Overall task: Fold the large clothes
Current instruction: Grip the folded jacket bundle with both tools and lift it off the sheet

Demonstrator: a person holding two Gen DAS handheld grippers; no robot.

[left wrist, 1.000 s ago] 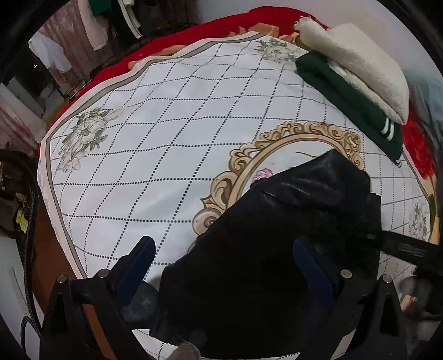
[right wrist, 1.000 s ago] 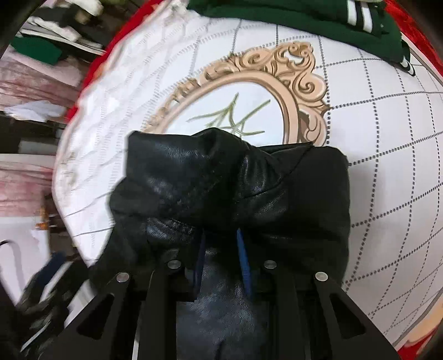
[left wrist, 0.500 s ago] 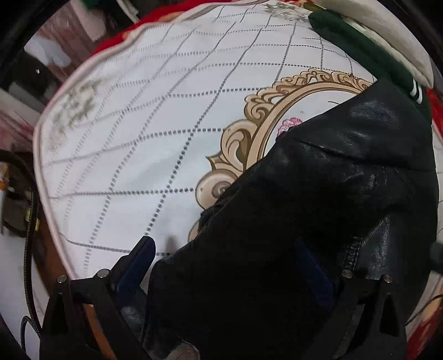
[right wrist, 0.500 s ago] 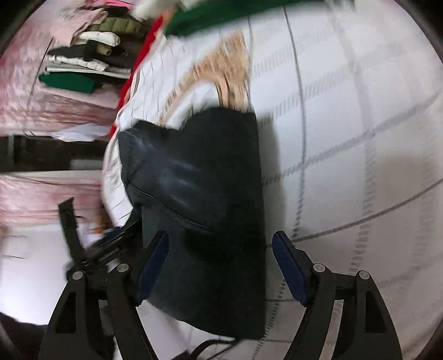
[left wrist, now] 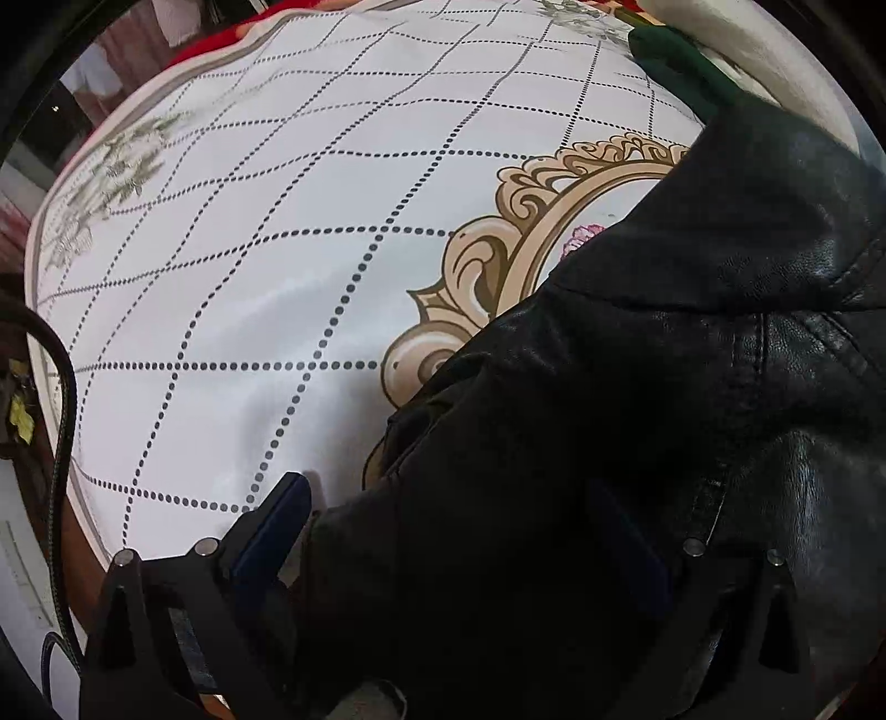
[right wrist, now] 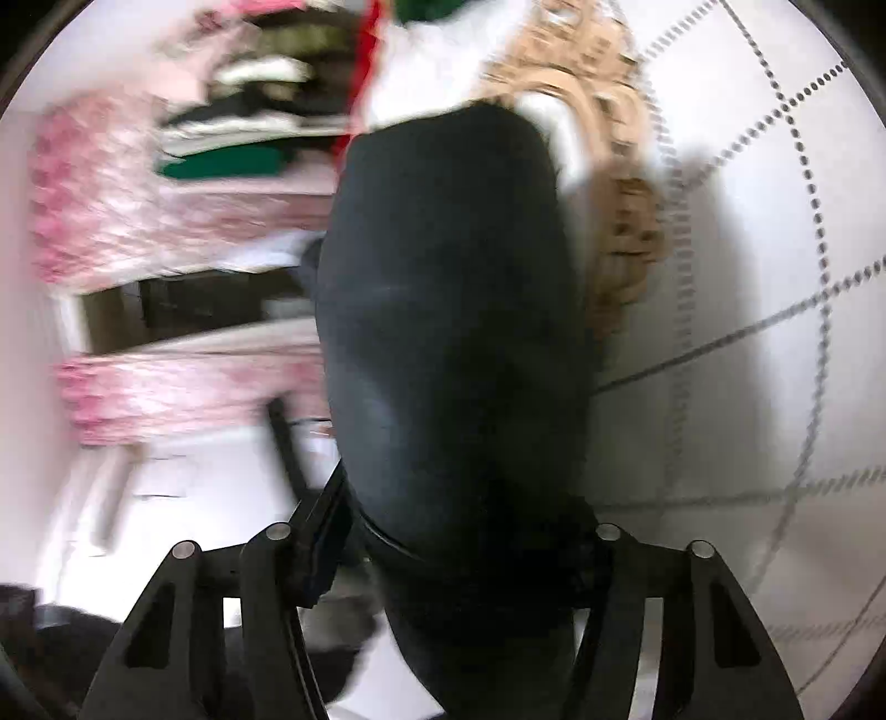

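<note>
Gripping now: the left tongs [left wrist: 443, 531] stand wide apart, with the near part of the black jacket [left wrist: 637, 443] bulging up between the two blue pads [left wrist: 271, 531]; neither pad looks pressed into it, so I read no hold there.
Right tongs: the right tongs [right wrist: 459, 548] straddle a thick roll of the same jacket [right wrist: 448, 310]; the jaws are closing on it, and the picture is too blurred to tell whether the pads already bite.
Jacket place: it lies bundled on the right of the patterned cloth [left wrist: 266, 266] that covers the surface, over part of the gold frame print [left wrist: 498, 260], its near end reaching the near edge.
Jacket feel: it looks like leather or an imitation, shiny and grained, so likely heavy for its bulk, smooth enough to slide through a weak pinch, and too stiff to drape flat; folds will probably spring back.
Where to hold: my choice would be the stitched seam [left wrist: 742, 354] or a doubled edge, where the layers are thick and the pads can bite, not the smooth middle panel.
Beyond it: a folded green garment [left wrist: 681, 77] with a white one [left wrist: 775, 50] on top sits at the far right, just beside the jacket's far end.
Risk: a pull on one layer alone may undo the bundle.
</note>
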